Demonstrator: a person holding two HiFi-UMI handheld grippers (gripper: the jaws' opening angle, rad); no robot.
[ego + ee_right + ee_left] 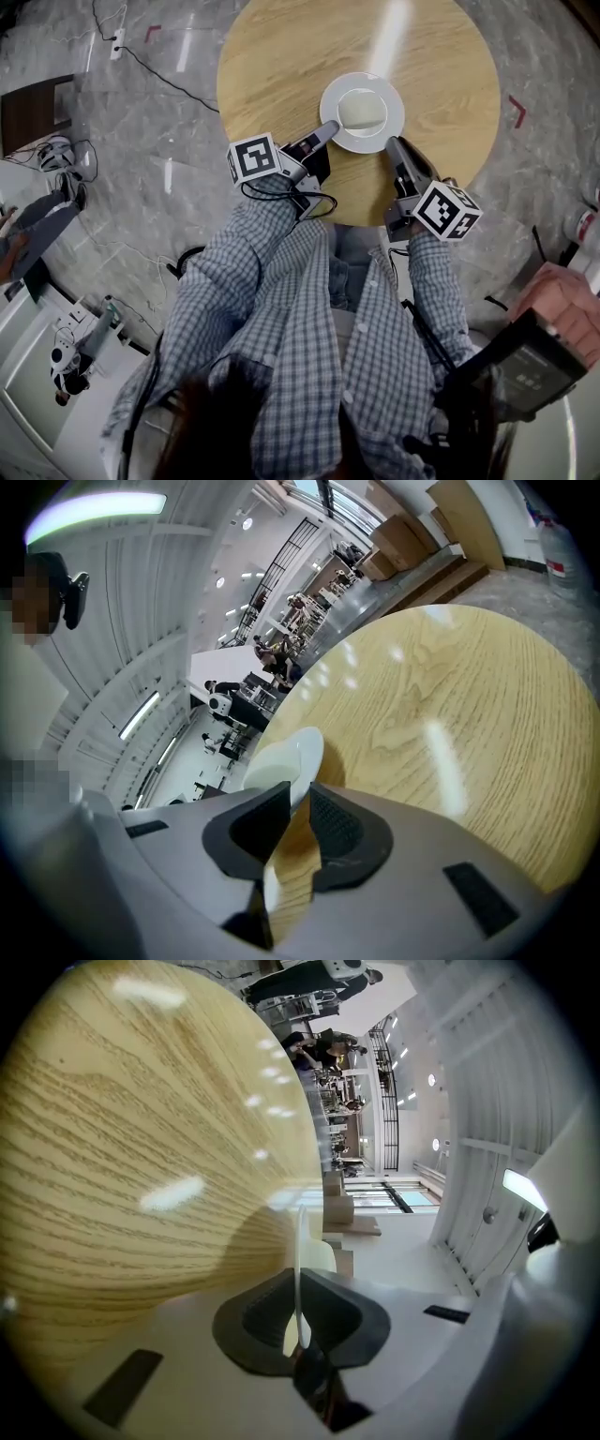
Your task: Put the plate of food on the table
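Plate of food (392, 101) held at both sides: the left gripper (332, 127) is clamped on the rim nearest the person's left, and the right gripper (393, 144) on the rim nearest the person's right. In the left gripper view the thin white plate (299, 1232) stands edge-on between closed jaws; in the right gripper view the rim (307, 752) is pinched at the jaw tips. A pale mound of food (361, 112) sits in the plate's middle. The plate is over the round wooden table (450, 56), inward from its near edge; contact with the tabletop cannot be told. Checked sleeves (234, 281) reach in above a grey marbled floor (159, 103).
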